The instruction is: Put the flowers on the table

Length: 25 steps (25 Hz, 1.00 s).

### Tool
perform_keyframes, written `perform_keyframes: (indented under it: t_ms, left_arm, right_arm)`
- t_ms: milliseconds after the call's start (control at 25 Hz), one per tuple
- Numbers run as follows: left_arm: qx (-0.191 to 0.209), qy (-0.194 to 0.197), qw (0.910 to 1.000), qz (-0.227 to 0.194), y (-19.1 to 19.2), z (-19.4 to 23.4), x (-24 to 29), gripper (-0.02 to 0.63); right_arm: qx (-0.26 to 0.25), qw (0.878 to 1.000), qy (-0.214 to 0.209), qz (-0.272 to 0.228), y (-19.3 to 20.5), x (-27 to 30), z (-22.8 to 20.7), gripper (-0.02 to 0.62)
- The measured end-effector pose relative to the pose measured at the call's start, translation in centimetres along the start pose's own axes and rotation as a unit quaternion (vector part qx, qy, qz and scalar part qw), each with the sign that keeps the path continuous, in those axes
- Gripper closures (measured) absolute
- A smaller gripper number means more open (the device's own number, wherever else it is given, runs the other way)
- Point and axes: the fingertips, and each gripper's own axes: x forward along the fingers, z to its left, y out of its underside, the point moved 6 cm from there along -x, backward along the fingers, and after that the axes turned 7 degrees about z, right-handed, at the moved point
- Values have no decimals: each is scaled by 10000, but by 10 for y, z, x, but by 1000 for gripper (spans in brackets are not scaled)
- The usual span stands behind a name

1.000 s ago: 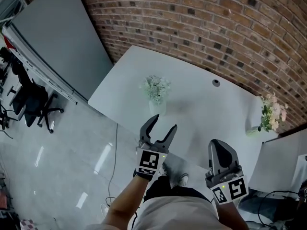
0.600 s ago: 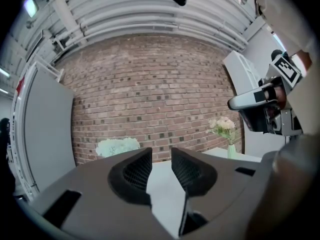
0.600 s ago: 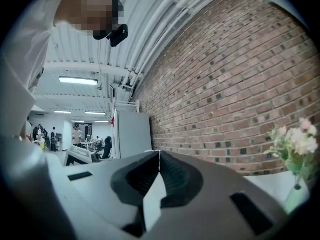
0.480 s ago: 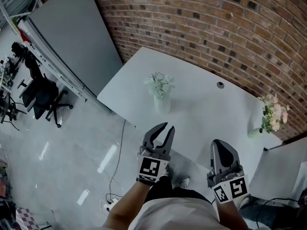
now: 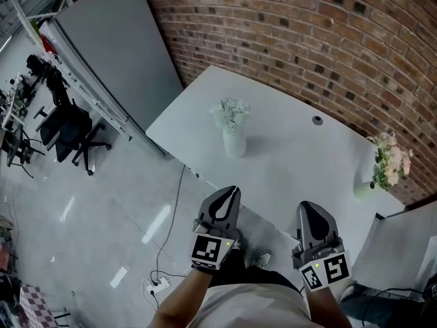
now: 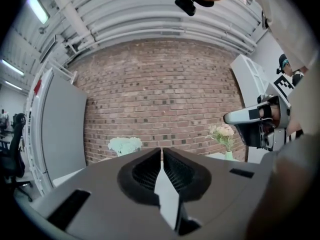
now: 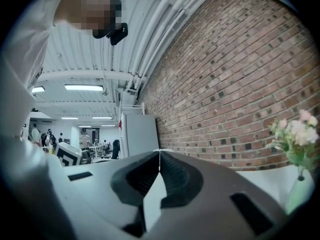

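Two vases of flowers stand on the white table. A white vase of pale green-white flowers stands near the table's left part, also seen as pale flowers in the left gripper view. Pink flowers in a green vase stand at the right end, seen as well in the gripper views. My left gripper is shut with nothing in it, held short of the table's near edge. My right gripper is shut and empty too, beside it.
A red brick wall runs behind the table. A grey partition stands at the left, with office chairs on the shiny floor beyond it. A white panel is at the lower right. A cable grommet sits in the tabletop.
The left gripper's jaws have closed from wide open to shut. The view has shifted a little, so the table sits slightly further right and up; the right gripper has stayed shut.
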Motion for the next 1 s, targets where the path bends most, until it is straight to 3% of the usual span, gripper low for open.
perform_keyframes:
  t_ms: [680,1000]
  left_arm:
    - [-464,58,9987,190,3,-3,-59,600]
    - [-453,31,9989,-147,-10,20,-78,600]
  right_arm:
    - [-71,9998,-197,71,4,5,33,580]
    - [-239,9992,-321,42,-1,20,66,580]
